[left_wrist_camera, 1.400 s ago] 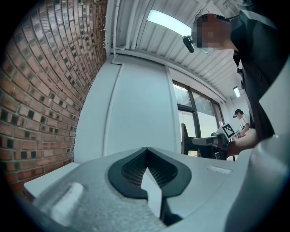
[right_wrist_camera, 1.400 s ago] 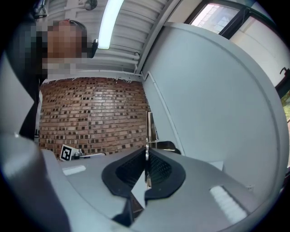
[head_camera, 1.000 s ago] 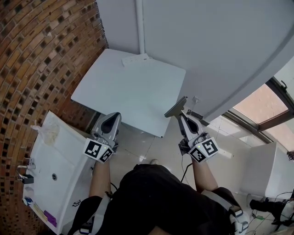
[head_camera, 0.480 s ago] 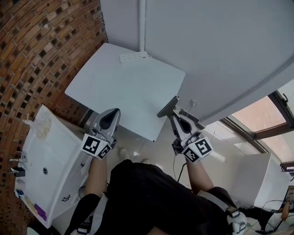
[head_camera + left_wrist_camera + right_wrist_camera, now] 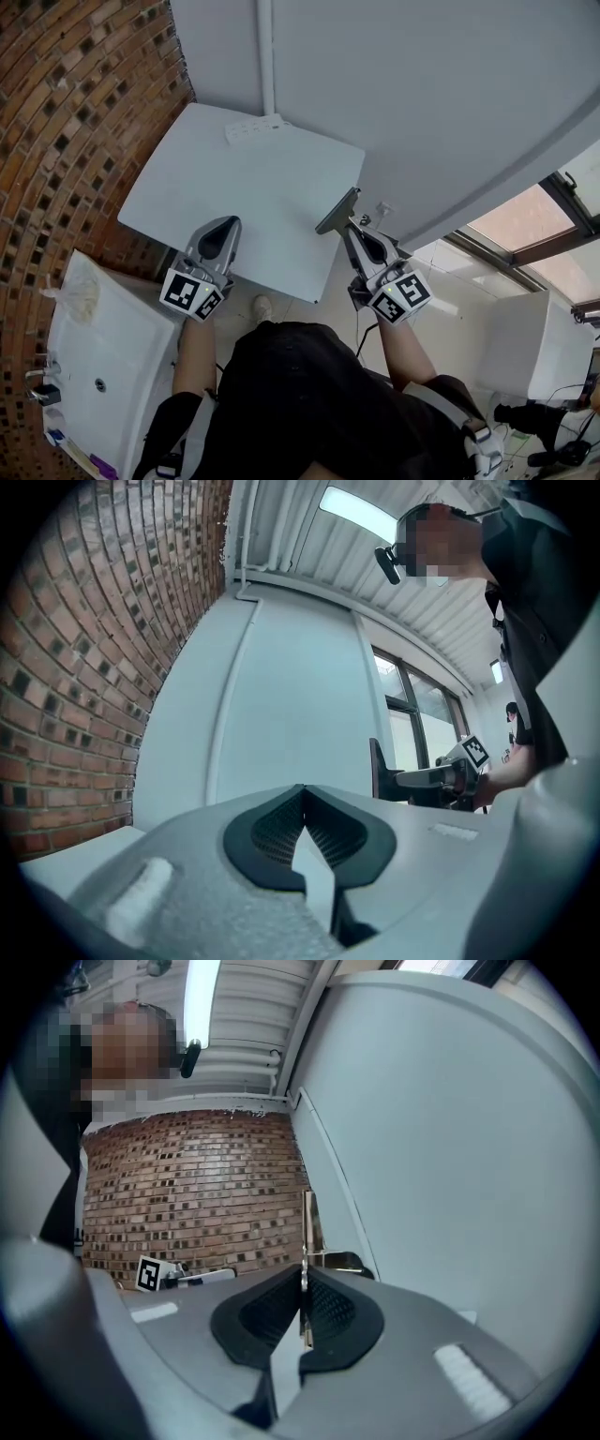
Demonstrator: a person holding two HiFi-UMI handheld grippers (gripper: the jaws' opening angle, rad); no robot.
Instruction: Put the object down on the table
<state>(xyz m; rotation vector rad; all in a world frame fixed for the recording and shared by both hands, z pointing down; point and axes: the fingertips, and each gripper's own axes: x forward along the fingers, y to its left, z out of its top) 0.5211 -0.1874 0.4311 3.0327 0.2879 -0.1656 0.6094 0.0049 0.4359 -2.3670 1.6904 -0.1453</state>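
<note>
Right gripper [image 5: 352,228] clamps thin tool [image 5: 337,212], maybe a scraper, at table [image 5: 244,169] right edge; left gripper [image 5: 223,225] jaws together, empty, over near edge.

The white square table [image 5: 244,197] is pretty much wide open, only a white power strip [image 5: 253,127] sits at its far edge. Grey wall [image 5: 422,94] closes off behind the table, brick wall [image 5: 66,112] on its left.

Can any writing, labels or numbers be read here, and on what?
No readable text anywhere.
Left gripper and right gripper: black-and-white square markers only, no letters.
Flat tool: no print visible.
Small items by the sink: too small to read.
</note>
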